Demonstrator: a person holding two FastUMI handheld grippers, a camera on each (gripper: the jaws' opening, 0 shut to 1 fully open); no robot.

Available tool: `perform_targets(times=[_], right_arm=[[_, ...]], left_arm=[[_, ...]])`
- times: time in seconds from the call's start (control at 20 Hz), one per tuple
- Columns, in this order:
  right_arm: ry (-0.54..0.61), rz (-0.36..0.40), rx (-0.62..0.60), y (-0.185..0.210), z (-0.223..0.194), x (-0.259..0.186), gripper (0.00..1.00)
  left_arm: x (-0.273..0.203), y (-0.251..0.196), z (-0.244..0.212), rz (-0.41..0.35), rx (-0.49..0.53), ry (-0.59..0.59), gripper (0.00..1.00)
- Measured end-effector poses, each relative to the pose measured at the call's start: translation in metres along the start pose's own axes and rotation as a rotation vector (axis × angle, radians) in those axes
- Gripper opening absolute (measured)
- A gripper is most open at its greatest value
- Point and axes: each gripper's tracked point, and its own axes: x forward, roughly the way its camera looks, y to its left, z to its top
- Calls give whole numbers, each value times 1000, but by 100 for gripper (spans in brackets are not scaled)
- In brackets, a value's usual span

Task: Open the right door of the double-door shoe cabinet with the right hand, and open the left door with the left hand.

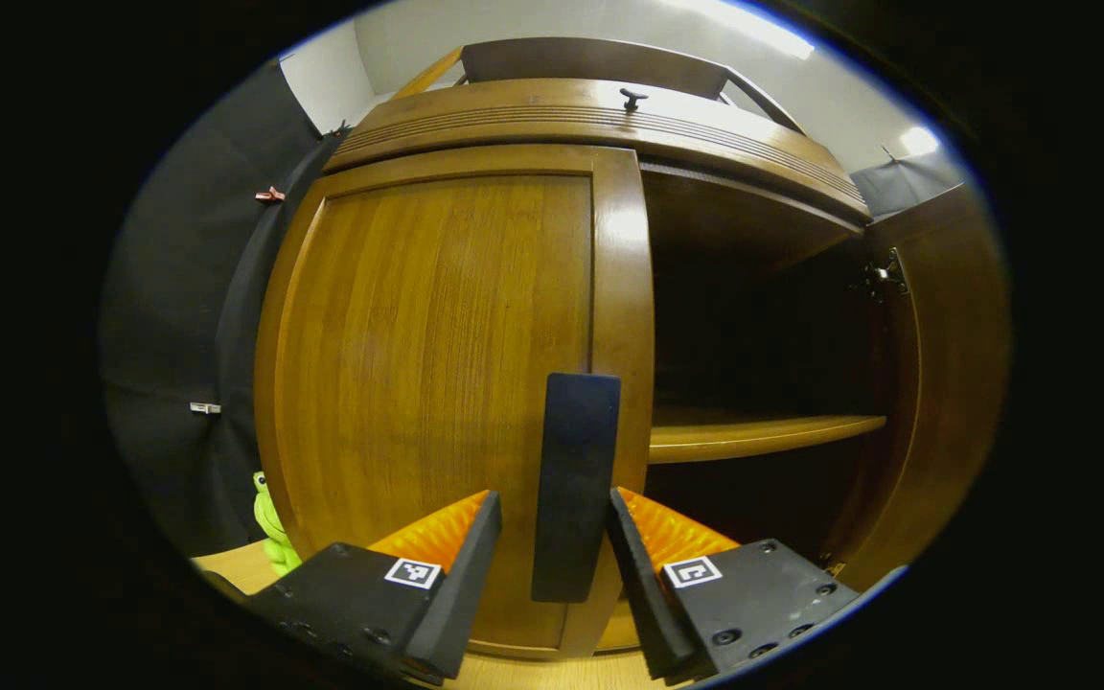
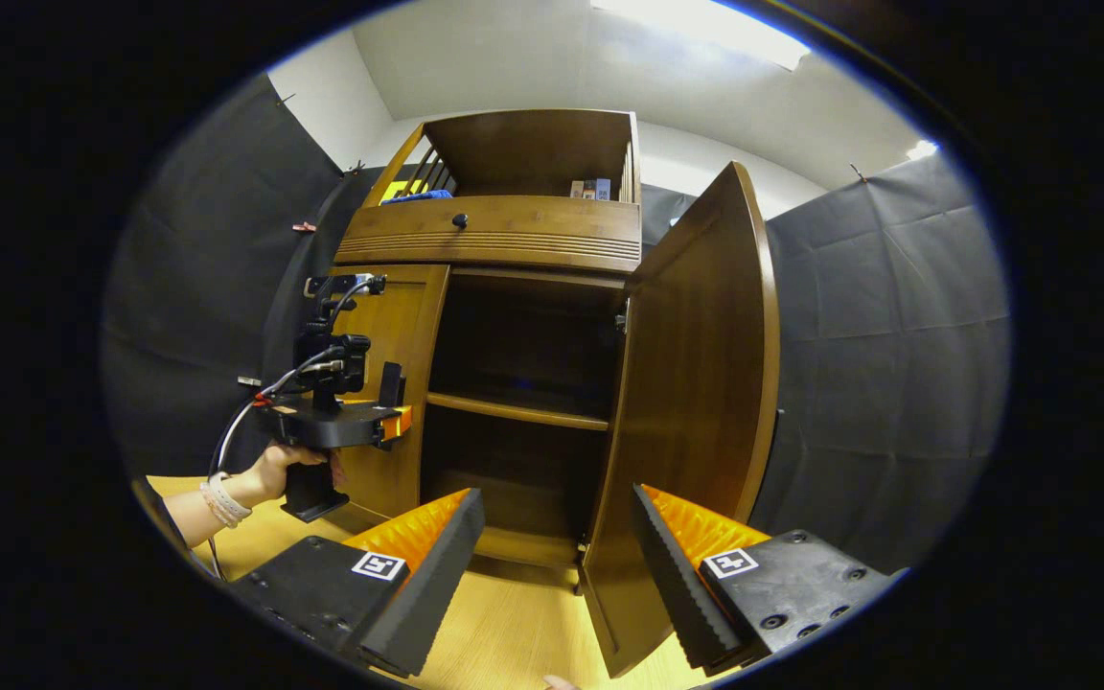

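Wooden and still closed, the left door fills the left gripper view, and our left gripper stands with its jaws apart on either side of the dark upright handle at the door's inner edge; whether the fingers touch the handle we cannot tell. At three o'clock from the handle the cabinet's inside lies open, with a shelf across it. In the right gripper view our right gripper is wide open and holds nothing, apart from the cabinet. The right door is swung out toward us at one o'clock from those fingers. At ten o'clock a hand holds the left gripper against the left door.
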Motion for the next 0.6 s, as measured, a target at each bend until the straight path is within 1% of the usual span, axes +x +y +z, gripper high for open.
perform_targets(times=[0.05, 0.1, 0.2, 0.3, 0.35, 0.45, 0.5, 0.6], right_arm=[[-1, -3, 2, 0, 0, 0, 97], [1, -5, 4, 0, -1, 0, 97], [10, -11, 11, 2, -1, 2, 97], [21, -11, 15, 4, -2, 3, 99], [29, -8, 16, 6, -3, 3, 95], [39, -6, 21, 9, -2, 0, 97], [43, -14, 22, 9, -1, -1, 95], [42, -44, 21, 5, 2, -5, 95]], left_arm=[[-1, -4, 2, -8, -2, -9, 67], [1, -9, 4, -21, 12, -15, 58], [-3, -8, 5, -4, 73, -10, 38], [0, -8, 2, -8, 72, -2, 36], [-2, -10, 2, -17, 61, 5, 34], [-7, -10, 5, -35, 68, 15, 32], [-12, -9, 7, -42, 78, 14, 31], [-24, -7, 6, -60, 76, 21, 29]])
